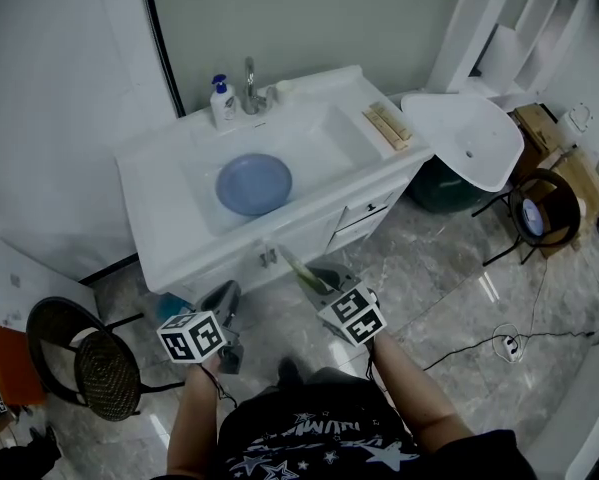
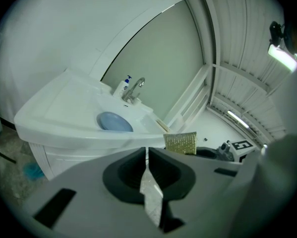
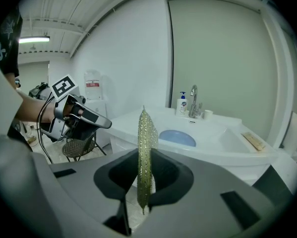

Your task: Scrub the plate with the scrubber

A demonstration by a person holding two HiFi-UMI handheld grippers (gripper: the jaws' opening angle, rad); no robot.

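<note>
- Blue plate (image 1: 254, 183) lies flat in the basin of the white sink (image 1: 149, 173), in front of the tap (image 1: 250, 86). Nothing is on it or touching it.
- Gold mesh scrubber (image 3: 146, 128) is pinched edge-on between the fingers of the right gripper (image 3: 145, 170), and most of the pad sticks out past the tips.
- Left gripper (image 2: 147, 155) has its fingers pressed together with nothing between them.
- Both grippers hang in front of the cabinet, on the near side of the sink and well short of the plate. My read: this is the approach, and scrubbing has not started.
- The first thing to clear is the sink's front rim: go over it, then down into the basin, not straight in.
- The pad points at the plate with its thin edge. Roll the wrist so the broad face lands flat, otherwise only a thin strip of mesh does any work.
- The pad looks thin and floppy. Light pressure and short circular strokes should work best, with the fingertips kept off the plate so only mesh touches it.
- The plate sits loose in a smooth basin, so it will likely slide or spin under load. The closed left tips could pin its rim on the side away from the strokes.
- The soap bottle (image 1: 222, 100) beside the tap is at the back, clear of the path. Don't overshoot toward it.
</note>
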